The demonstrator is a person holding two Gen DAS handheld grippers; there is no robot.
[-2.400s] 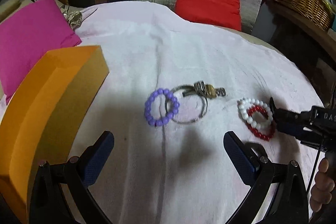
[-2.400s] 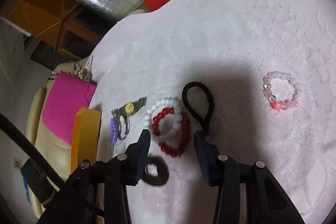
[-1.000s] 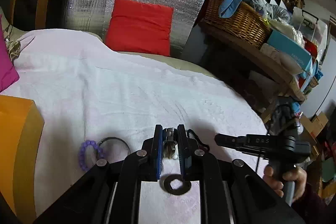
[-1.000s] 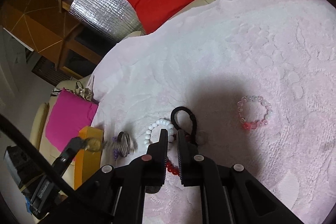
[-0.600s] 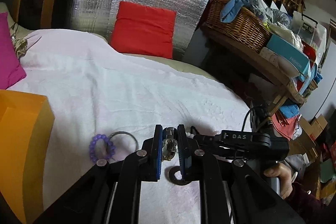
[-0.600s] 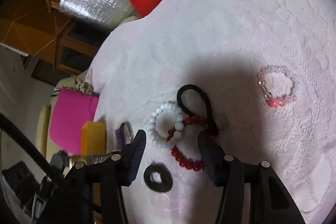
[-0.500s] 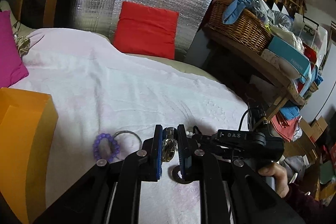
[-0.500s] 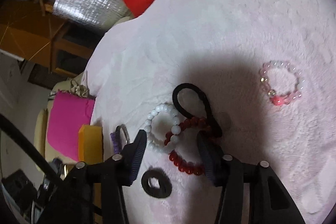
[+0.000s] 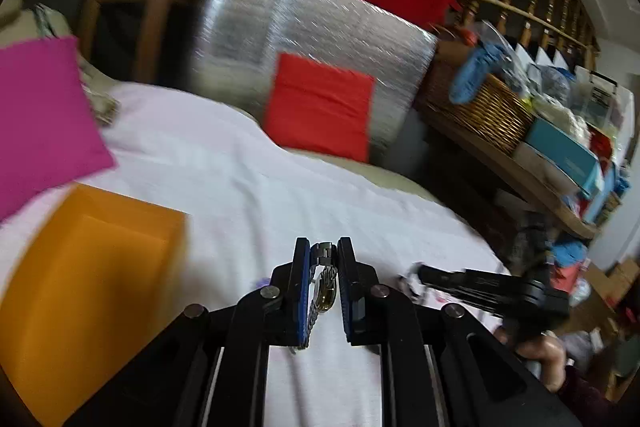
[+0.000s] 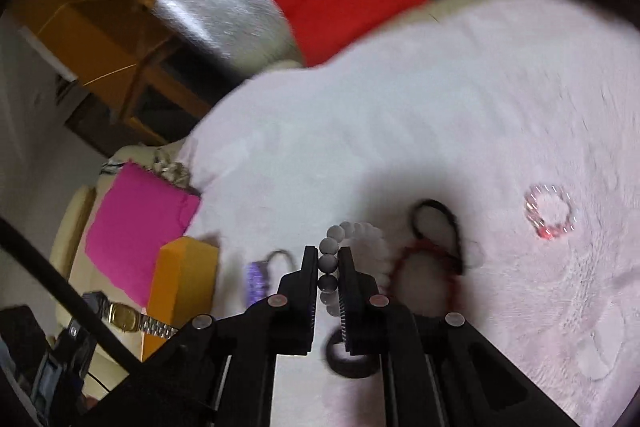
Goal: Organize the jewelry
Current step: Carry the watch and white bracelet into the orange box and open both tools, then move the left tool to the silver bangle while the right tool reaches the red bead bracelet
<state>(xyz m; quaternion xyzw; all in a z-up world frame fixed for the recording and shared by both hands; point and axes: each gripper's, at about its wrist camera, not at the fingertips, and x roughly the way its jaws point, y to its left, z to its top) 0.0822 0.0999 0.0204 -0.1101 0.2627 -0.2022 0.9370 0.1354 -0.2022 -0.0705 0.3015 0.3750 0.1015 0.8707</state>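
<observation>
Gripping gold wristwatch, left gripper clamped beside orange box; right gripper clamped on white bead bracelet over white blanket.

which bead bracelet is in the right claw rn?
The white bead bracelet, pinched in the right claw. The red, purple and pink ones lie on the cloth.

My left tool covers most of the watch, so I see only a sliver of its face and band between the pads. From my right wrist view, the lower beads of the white bracelet vanish behind my right tool, and the black ring is half hidden under it. The purple bracelet and pink bracelet smear into blur, beads indistinct.
</observation>
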